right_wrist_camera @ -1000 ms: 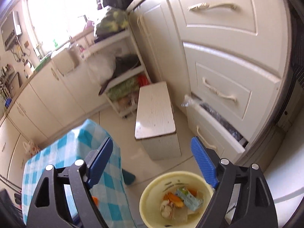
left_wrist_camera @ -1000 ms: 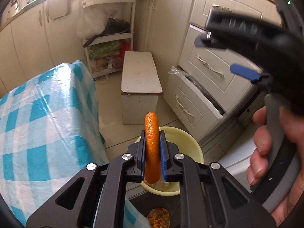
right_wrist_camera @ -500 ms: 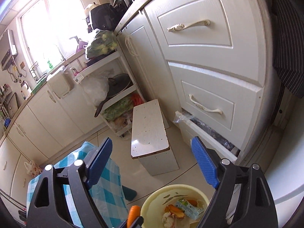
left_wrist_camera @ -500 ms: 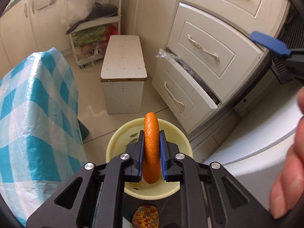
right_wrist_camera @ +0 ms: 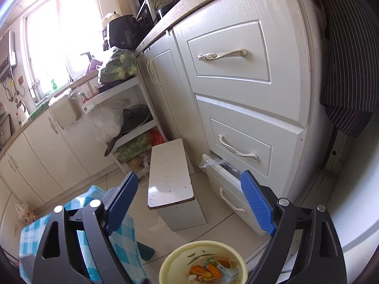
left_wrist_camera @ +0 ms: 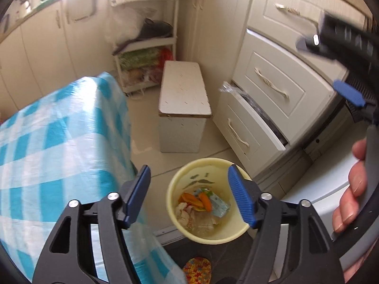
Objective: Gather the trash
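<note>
Trash: orange peel (left_wrist_camera: 205, 201) down in the bin now, lying on top of the other scraps next to a light-blue carton (left_wrist_camera: 219, 204), nothing clamped anymore
Bin: pale yellow bucket (left_wrist_camera: 174, 209) on the floor, right below both grippers, between the checked table edge and the drawer unit
Left gripper (left_wrist_camera: 189, 194): jaws just been opening, blue pads well apart, empty gap between them, bin showing straight through
Right gripper (right_wrist_camera: 189, 203): also spread wide, holding nothing, hanging above the bin rim (right_wrist_camera: 165, 265) and pointed more toward the drawers (right_wrist_camera: 239, 146)
Step in hand: looks like the drop-off, peel released, so this piece done
Next move: probably swinging back to the blue checked tablecloth (left_wrist_camera: 54, 146) to hunt for more rubbish, jaws already wide enough for another grab
Watch out: table top mostly out of view from here, so no telling what's left up there; half-open bottom drawer (left_wrist_camera: 239, 127) close by, easy to clip on the way round
</note>
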`<action>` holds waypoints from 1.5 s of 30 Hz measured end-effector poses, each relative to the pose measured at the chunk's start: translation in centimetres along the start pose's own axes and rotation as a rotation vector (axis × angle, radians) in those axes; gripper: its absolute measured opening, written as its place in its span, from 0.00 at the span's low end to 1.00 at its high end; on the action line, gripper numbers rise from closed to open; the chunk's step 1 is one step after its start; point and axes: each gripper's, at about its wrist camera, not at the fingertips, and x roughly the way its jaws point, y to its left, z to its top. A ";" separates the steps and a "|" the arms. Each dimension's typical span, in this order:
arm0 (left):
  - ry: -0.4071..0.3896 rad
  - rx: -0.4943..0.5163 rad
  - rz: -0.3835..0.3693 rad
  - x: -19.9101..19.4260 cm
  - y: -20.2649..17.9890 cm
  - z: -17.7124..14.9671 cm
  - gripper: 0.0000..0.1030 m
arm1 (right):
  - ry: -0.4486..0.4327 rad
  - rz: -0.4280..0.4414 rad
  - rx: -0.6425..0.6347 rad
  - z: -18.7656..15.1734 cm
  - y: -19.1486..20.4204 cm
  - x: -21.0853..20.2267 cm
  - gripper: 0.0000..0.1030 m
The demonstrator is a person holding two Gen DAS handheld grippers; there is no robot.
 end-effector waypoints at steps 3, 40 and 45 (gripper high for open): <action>-0.050 -0.018 0.026 -3.3 2.0 0.0 0.74 | 0.021 -0.010 -0.029 -0.5 0.7 -1.5 0.84; -0.383 -0.014 0.149 -31.4 10.7 -9.4 0.93 | -0.130 0.030 -0.261 -10.2 7.4 -27.1 0.93; -0.401 -0.003 0.153 -33.1 10.4 -10.3 0.93 | -0.146 0.035 -0.276 -11.1 7.8 -28.8 0.93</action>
